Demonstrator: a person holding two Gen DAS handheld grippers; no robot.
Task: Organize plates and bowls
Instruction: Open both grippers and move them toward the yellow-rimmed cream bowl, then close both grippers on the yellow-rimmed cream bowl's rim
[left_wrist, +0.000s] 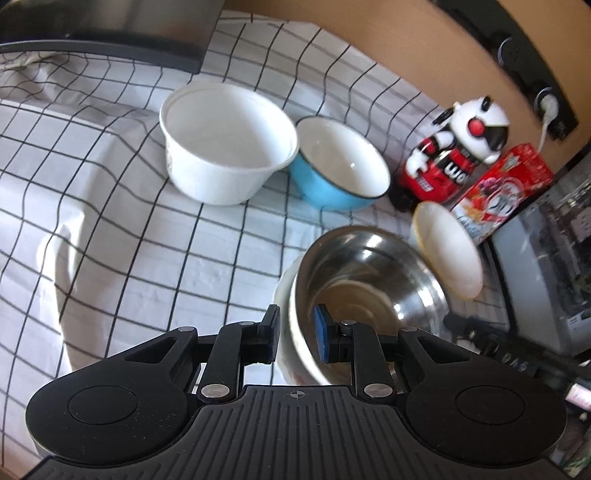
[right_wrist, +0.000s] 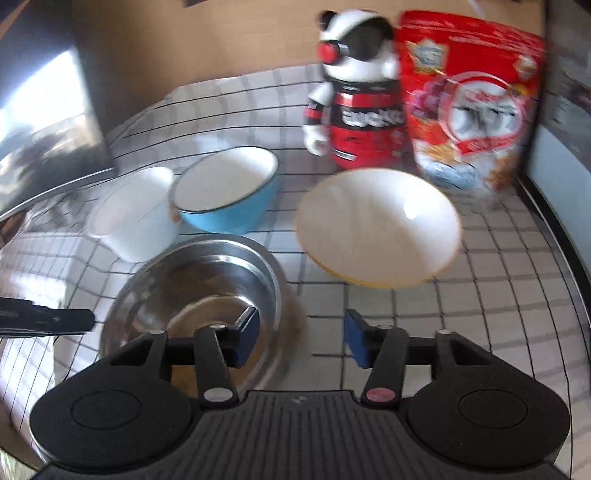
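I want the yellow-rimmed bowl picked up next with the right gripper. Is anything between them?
Nothing visible. The right gripper is open over bare checked cloth, and the yellow-rimmed bowl lies straight ahead. The steel bowl sits off to its left.

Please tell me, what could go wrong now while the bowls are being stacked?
1. The left hand-held gripper pinches only the rim of the white bowl that holds the steel bowl; the pair could tip or slip.
2. The right hand-held gripper is open and empty beside the steel bowl; it could knock it.
3. The yellow-rimmed bowl sits tilted close to the red bag and may push it over.
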